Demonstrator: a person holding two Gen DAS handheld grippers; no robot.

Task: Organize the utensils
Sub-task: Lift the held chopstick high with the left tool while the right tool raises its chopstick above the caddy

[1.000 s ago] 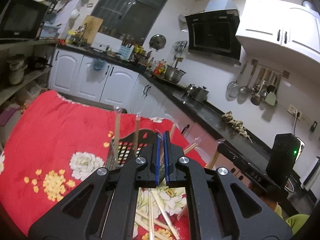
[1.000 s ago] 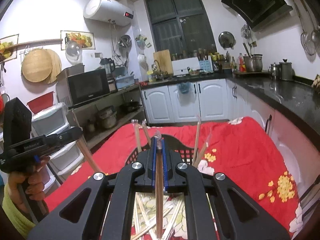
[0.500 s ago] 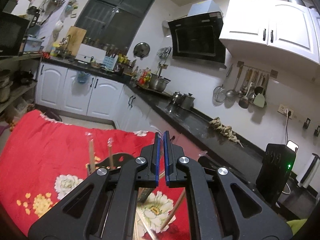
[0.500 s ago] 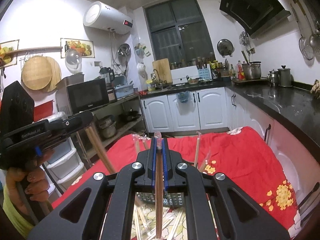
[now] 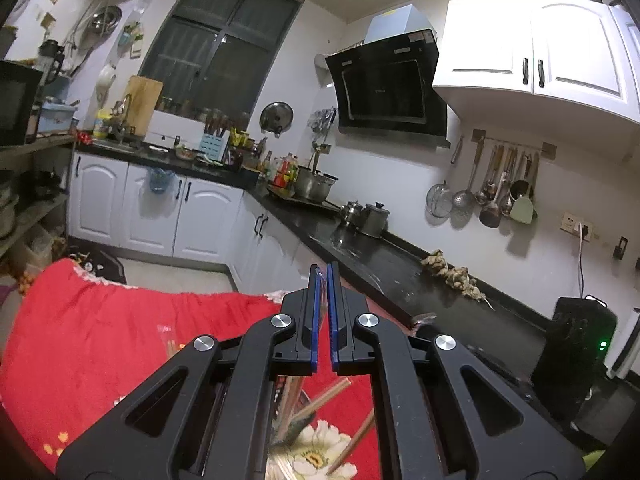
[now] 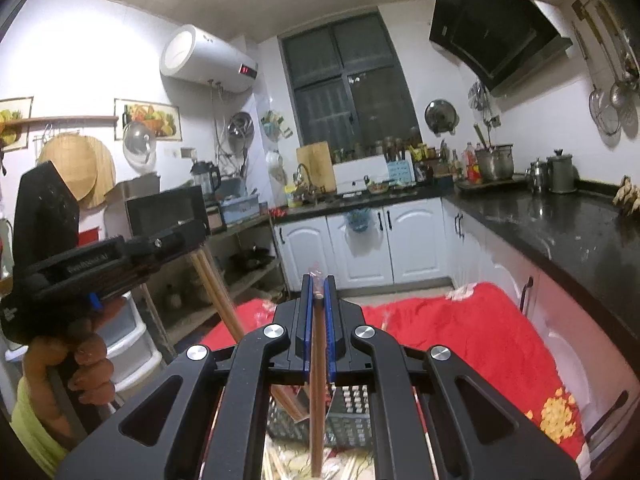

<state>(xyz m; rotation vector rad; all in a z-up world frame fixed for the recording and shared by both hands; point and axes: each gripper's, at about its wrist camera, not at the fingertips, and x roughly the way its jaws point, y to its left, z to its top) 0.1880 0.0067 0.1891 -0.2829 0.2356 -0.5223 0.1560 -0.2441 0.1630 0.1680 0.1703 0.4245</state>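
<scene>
The right gripper (image 6: 319,282) pinches one chopstick (image 6: 317,392) between its blue pads; the stick runs back toward the camera above a black basket (image 6: 348,424). The left gripper (image 5: 323,270), seen from the right wrist, clamps what look like two chopsticks (image 6: 216,292), slanting down to the basket. In its own view its pads stand nearly together. Three loose chopsticks (image 5: 356,442) show under it on the red floral cloth (image 5: 100,344) covering the surface.
</scene>
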